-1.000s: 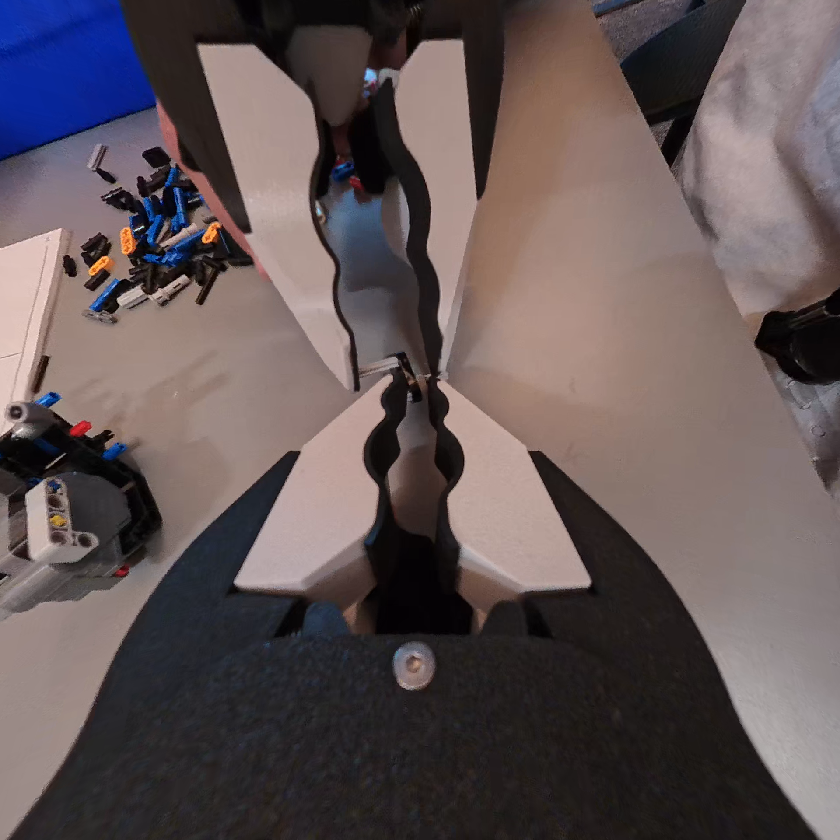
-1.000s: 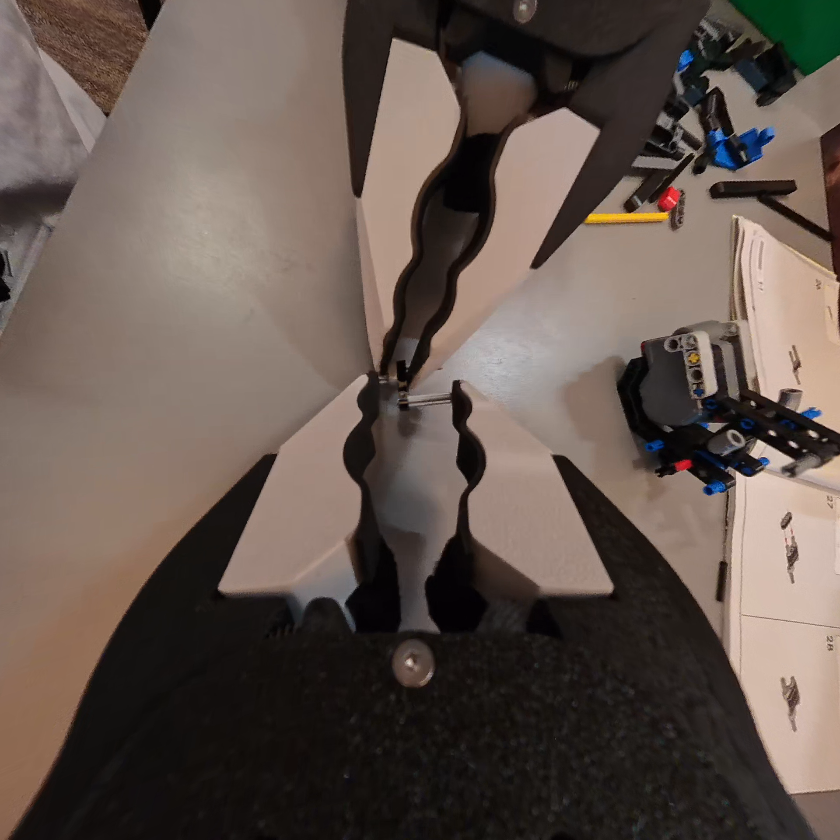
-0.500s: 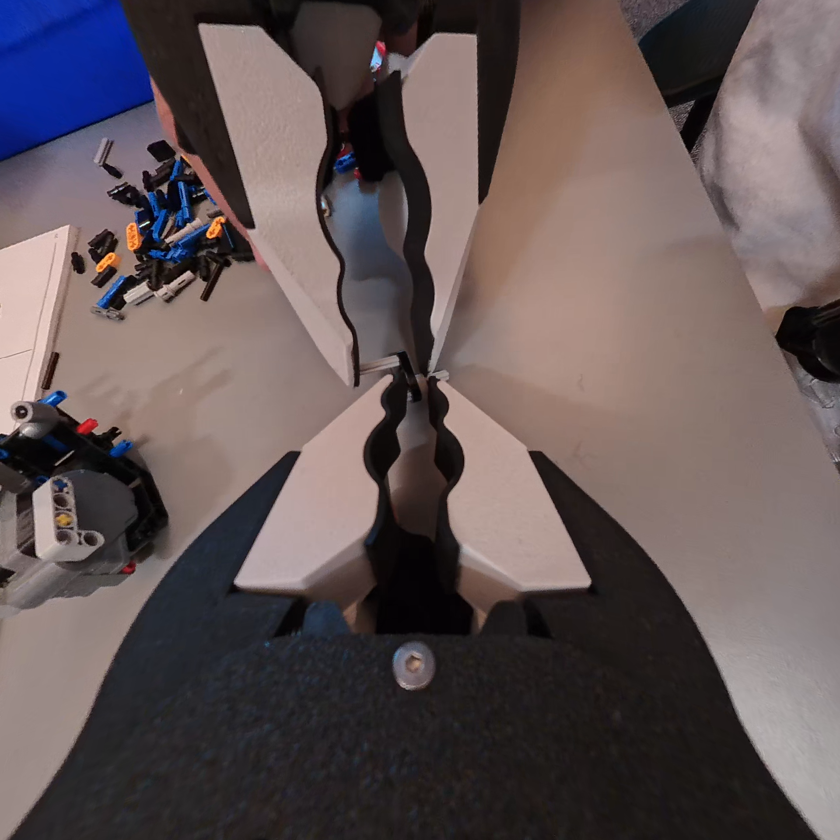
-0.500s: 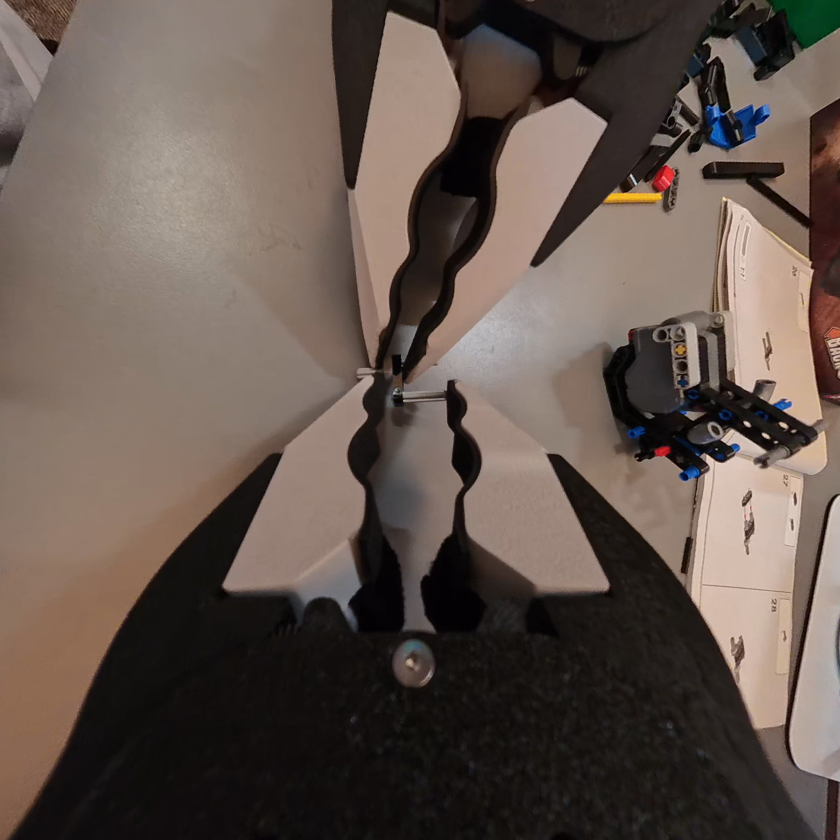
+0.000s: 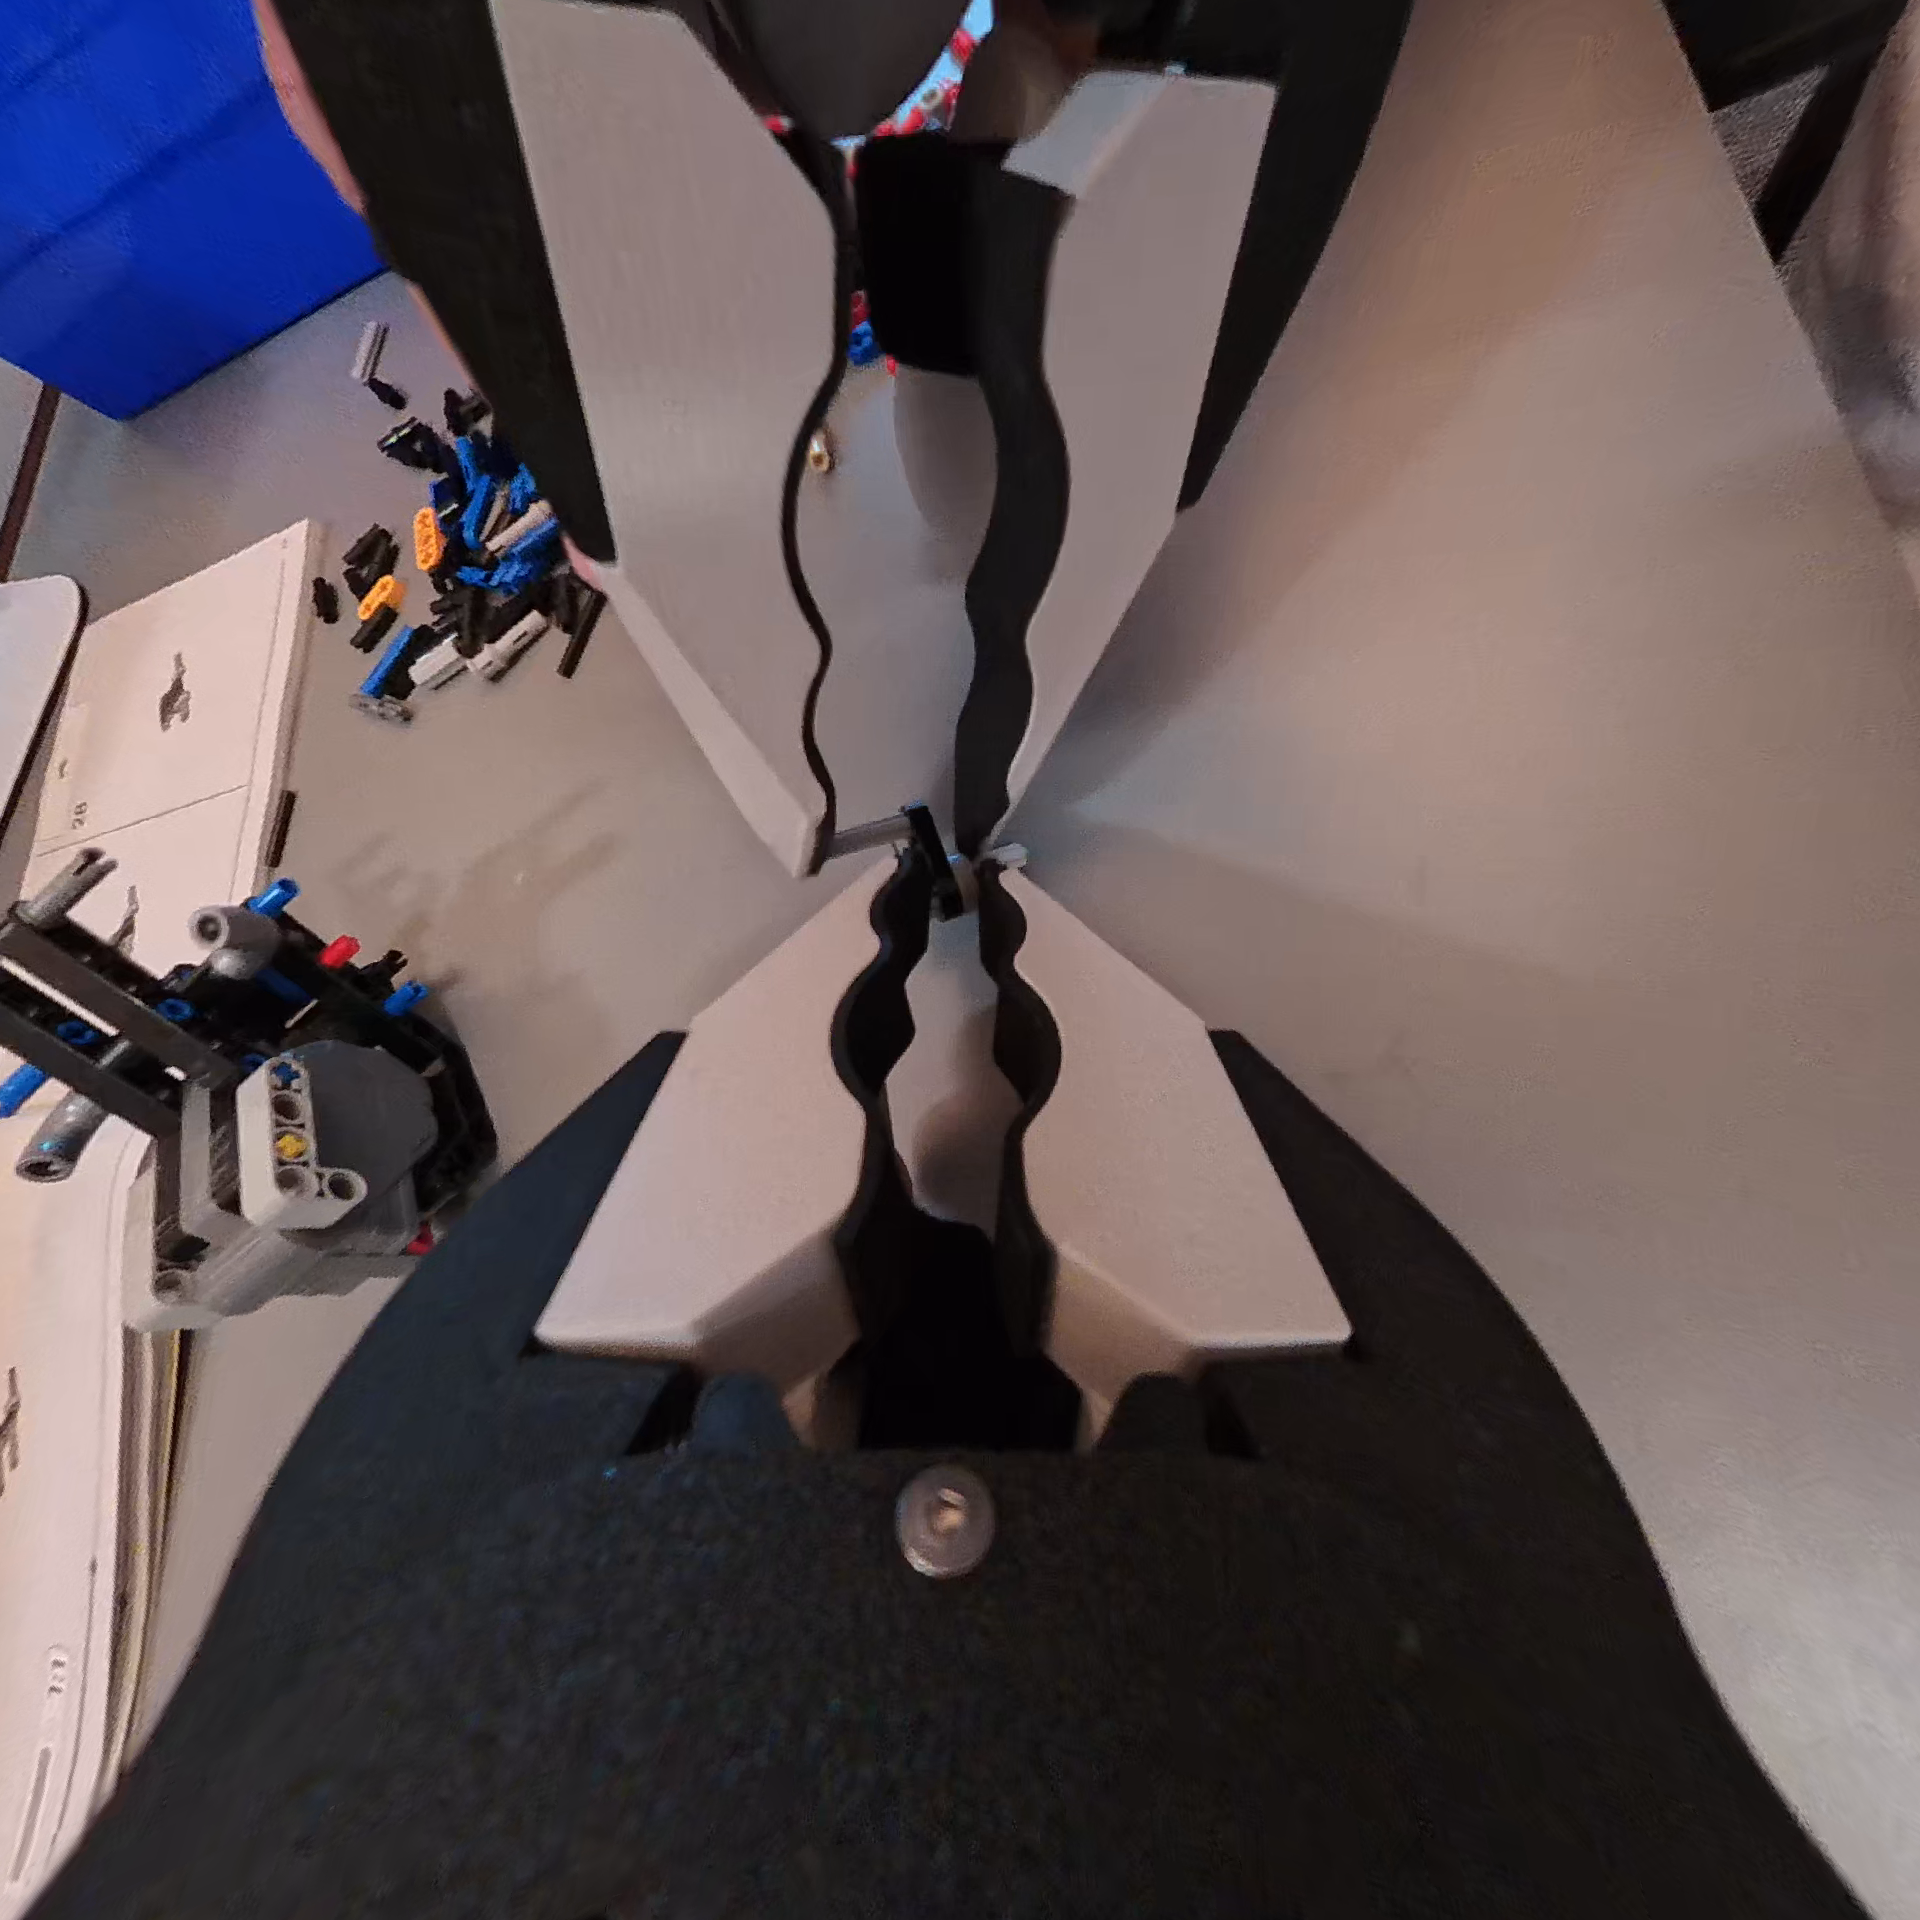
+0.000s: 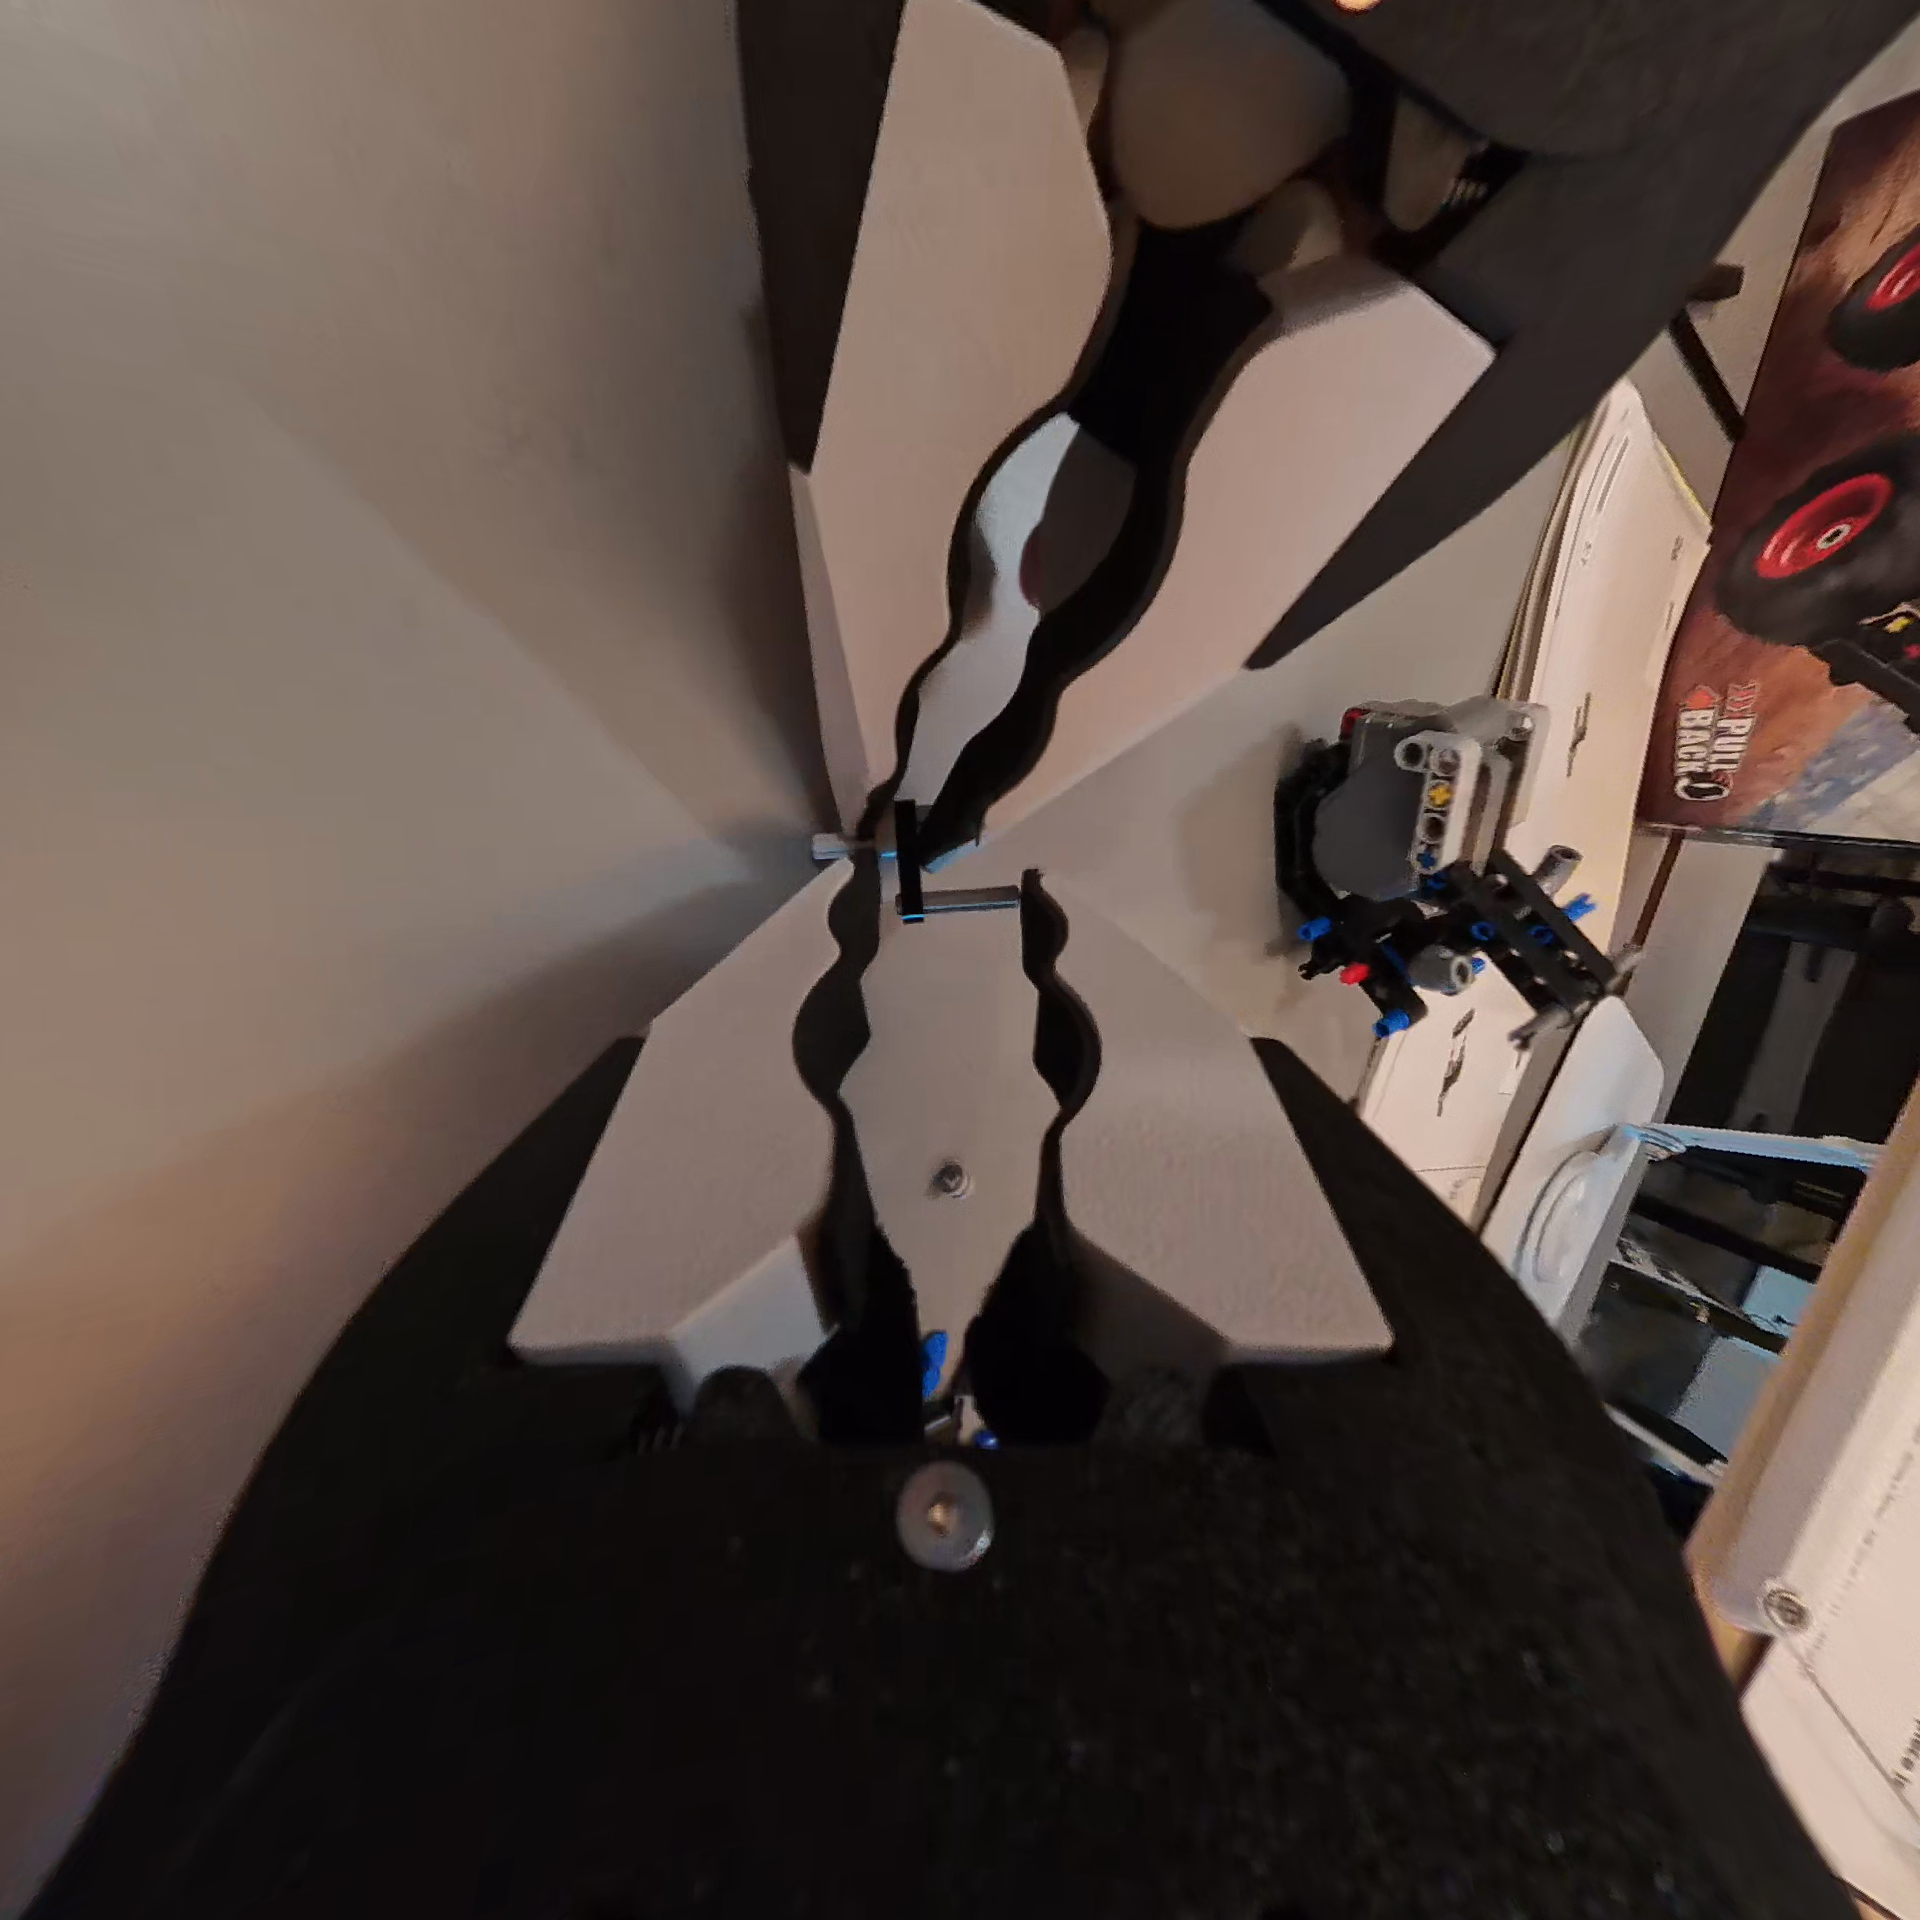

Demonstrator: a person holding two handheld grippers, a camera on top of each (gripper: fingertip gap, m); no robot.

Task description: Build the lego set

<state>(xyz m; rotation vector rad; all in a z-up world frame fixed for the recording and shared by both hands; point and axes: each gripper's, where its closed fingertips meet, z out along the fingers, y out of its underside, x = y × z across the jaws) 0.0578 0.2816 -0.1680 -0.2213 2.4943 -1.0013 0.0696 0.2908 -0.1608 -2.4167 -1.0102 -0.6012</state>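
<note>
My left gripper [image 5: 940, 883] is shut on a small black piece [image 5: 935, 857]. It meets my right gripper [image 5: 899, 836] tip to tip above the grey table [image 5: 1455, 727]. In the right wrist view my right gripper [image 6: 945, 894] holds a short grey axle [image 6: 961, 896] endwise between its fingertips. The axle's left end sits at the black piece [image 6: 909, 862], which the left gripper [image 6: 925, 831] pinches from above. A second short grey stub [image 6: 831, 844] sticks out to the left of the piece. The part-built grey and black model [image 5: 291, 1132] lies on the table and also shows in the right wrist view [image 6: 1455, 831].
A pile of loose blue, black and orange parts [image 5: 468, 561] lies far left, by a blue bin [image 5: 135, 187]. An open instruction booklet [image 5: 177, 707] lies beside the model, and also shows in the right wrist view [image 6: 1590, 582]. The set's box [image 6: 1818, 520] and a white device [image 6: 1579, 1195] are at the right.
Both grippers stayed joined tip to tip with the same grips and moved together. The views shifted: the model looks nearer, and the set's box came into the right wrist view.
</note>
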